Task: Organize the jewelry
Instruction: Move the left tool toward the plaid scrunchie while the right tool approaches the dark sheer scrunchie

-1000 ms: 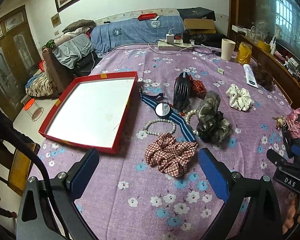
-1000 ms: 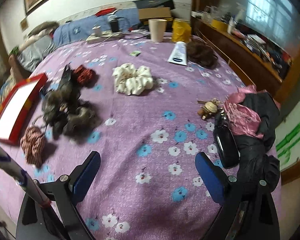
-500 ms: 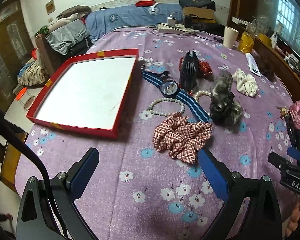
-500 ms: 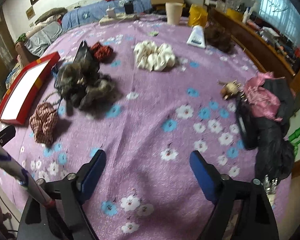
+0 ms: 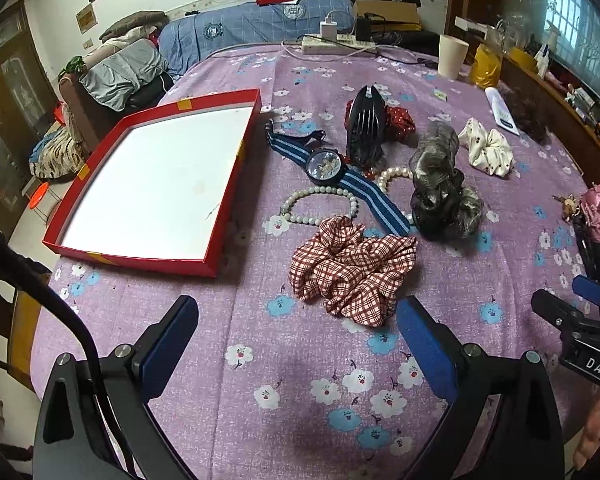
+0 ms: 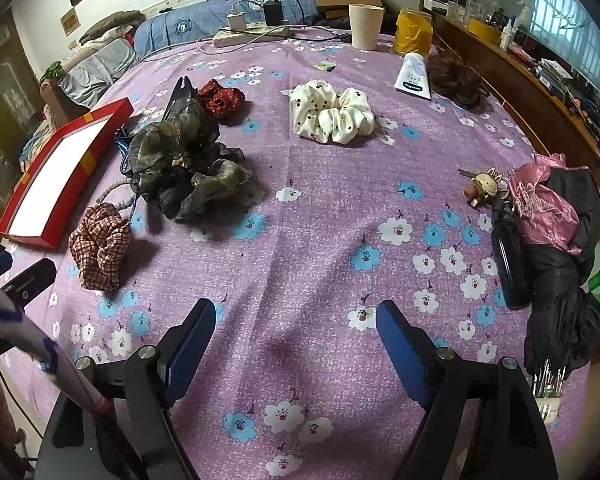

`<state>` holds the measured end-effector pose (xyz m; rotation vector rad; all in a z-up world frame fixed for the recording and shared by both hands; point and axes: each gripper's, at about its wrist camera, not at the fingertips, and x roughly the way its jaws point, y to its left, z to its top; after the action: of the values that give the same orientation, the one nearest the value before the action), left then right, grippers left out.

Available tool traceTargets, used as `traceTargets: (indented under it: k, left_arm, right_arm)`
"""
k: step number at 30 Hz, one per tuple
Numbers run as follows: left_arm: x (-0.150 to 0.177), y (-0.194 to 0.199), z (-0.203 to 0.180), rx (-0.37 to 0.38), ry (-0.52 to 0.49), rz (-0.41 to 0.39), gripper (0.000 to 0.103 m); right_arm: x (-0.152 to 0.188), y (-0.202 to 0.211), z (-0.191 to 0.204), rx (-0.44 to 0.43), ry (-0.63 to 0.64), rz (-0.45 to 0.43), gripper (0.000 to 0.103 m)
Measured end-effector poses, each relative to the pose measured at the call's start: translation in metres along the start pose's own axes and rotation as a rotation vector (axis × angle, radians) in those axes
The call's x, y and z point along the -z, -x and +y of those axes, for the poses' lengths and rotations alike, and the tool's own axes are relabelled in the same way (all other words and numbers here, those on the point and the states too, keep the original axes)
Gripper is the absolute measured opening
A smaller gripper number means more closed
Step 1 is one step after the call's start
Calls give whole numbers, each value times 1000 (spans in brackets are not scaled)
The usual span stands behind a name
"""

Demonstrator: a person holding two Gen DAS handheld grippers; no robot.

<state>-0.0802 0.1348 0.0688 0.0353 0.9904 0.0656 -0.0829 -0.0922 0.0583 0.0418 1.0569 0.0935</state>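
Both grippers hover over a desk (image 5: 260, 360) draped in a purple flowered cloth, each with its blue fingers spread wide and gripping nothing. The left gripper (image 5: 296, 344) faces the jumble to be sorted: a red-and-white plaid scrunchie (image 5: 352, 268) lies just ahead of its fingers, its near edge almost beside the right-hand finger (image 5: 424, 344), while a pearl bracelet (image 5: 320, 204), a blue striped watch (image 5: 326, 166), a black claw clip (image 5: 365, 124) and a grey gauze scrunchie (image 5: 440, 188) crowd together farther out. The empty red tray (image 5: 216, 240) sits ahead and to the left of those fingers, nothing yet in it.

The right gripper (image 6: 296, 344) points at bare cloth; a white dotted scrunchie (image 6: 332, 116) lies well ahead of its fingers, and a keyring with a wooden charm (image 6: 484, 186) off to their right, beside a folded umbrella (image 6: 560, 300).

The likeliest trouble is tangling. The watch strap lies across the pearl strand, and the plaid scrunchie seems to overlap both, so a careless pinch on the fabric could drag the pearls or watch along and scatter them short of the tray. Soft fabric may also bunch and slip from a shallow grip. A low approach risks snagging the cloth itself and pulling every piece out of place. The tray's raised rim could catch a drooping scrunchie on the way in.
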Motion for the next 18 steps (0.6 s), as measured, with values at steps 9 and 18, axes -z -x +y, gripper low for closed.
traceTargets:
  k: [9,18]
  left_arm:
    - [1,-6,-5,-6,14,29,99]
    - [5,-12,-2,7,39,69,99]
  right_arm:
    - [3,-1,-5,-11,14,1,86]
    - [7,2,-2,-24,44,-12,86]
